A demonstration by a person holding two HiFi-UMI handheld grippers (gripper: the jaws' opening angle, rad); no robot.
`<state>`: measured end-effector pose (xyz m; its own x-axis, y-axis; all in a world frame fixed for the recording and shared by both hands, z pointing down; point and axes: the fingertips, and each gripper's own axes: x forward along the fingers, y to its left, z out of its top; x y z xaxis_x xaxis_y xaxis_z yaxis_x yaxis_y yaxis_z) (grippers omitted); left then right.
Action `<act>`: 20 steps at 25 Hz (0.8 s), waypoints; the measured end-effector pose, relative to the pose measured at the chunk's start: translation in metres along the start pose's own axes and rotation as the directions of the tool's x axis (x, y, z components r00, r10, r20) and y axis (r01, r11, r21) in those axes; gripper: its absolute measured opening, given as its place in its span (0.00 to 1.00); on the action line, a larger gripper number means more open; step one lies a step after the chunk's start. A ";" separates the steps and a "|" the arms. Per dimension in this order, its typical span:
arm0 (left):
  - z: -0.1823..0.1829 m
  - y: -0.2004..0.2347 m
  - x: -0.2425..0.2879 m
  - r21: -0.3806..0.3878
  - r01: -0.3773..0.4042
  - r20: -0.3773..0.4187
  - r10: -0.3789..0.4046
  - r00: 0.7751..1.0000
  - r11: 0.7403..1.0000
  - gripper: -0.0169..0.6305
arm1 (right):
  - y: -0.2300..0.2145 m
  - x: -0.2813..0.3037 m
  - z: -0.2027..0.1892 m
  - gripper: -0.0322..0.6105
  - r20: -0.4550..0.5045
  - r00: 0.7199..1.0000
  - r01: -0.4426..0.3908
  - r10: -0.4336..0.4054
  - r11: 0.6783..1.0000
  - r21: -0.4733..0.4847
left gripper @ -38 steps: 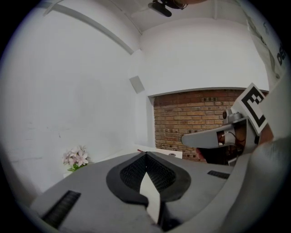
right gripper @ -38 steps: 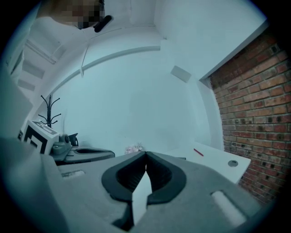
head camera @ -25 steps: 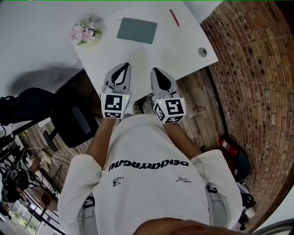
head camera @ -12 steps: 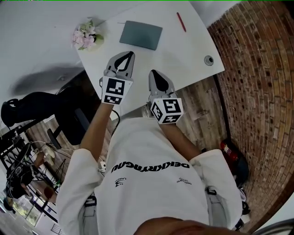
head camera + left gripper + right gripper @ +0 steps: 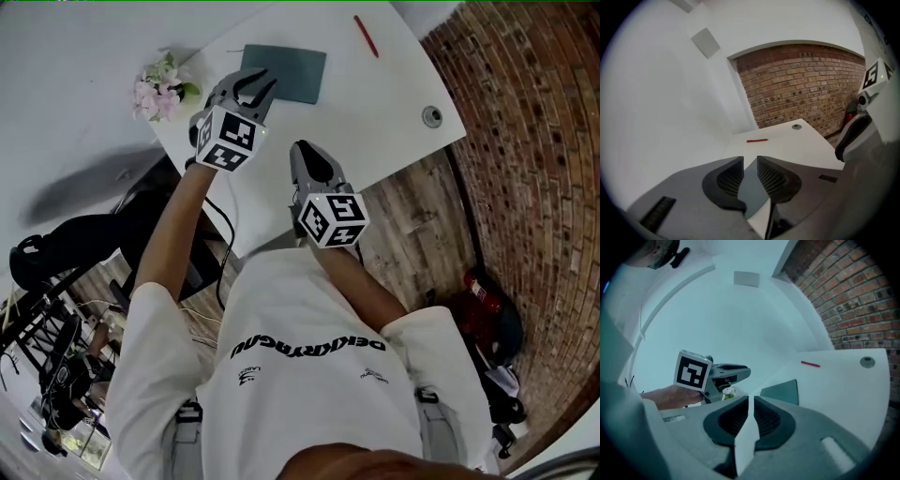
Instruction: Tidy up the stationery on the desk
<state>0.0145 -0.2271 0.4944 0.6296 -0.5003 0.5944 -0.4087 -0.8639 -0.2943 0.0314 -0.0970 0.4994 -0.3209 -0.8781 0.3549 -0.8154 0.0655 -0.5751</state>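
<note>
A teal notebook (image 5: pixel 292 73) lies flat on the white desk (image 5: pixel 375 112), with a red pen (image 5: pixel 367 36) further back. My left gripper (image 5: pixel 257 82) hovers at the notebook's near-left edge. Its jaws have just been opening and stand apart; the notebook (image 5: pixel 752 187) shows through the gap but is not gripped. My right gripper (image 5: pixel 303 150) is over the desk's near edge, short of the notebook (image 5: pixel 780 391). Its jaws have just been opening too and stand a narrow slit apart with nothing between them. The pen (image 5: pixel 810 364) lies beyond.
A pot of pink flowers (image 5: pixel 161 86) stands at the desk's left corner. A round cable grommet (image 5: pixel 431 116) sits near the right edge. A brick wall (image 5: pixel 525 141) runs along the right, with wooden floor and a black chair (image 5: pixel 84 234) below the desk.
Both grippers have moved forward and down over the desk towards the notebook, the left one further. The left jaws have parted; the right jaws have parted slightly.
</note>
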 end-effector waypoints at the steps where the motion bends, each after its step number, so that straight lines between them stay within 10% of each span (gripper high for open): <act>1: -0.003 0.003 0.009 0.035 0.020 -0.017 -0.020 1.000 0.999 0.16 | -0.002 0.007 -0.003 0.09 -0.005 1.000 0.006 -0.006 1.000 0.017; 10: -0.030 0.027 0.076 0.224 0.205 -0.152 -0.174 0.973 0.953 0.21 | -0.020 0.055 -0.028 0.15 -0.070 0.992 0.112 -0.102 0.981 0.157; 20: -0.069 0.034 0.133 0.394 0.435 -0.318 -0.324 0.891 0.809 0.25 | -0.050 0.104 -0.042 0.20 -0.110 0.968 0.247 -0.224 0.925 0.289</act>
<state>0.0392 -0.3190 0.6153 0.4834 -0.1473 0.8629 0.2038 -0.9397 -0.2746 0.0186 -0.1719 0.5962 -0.1814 -0.8127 0.5538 -0.6945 -0.2928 -0.6572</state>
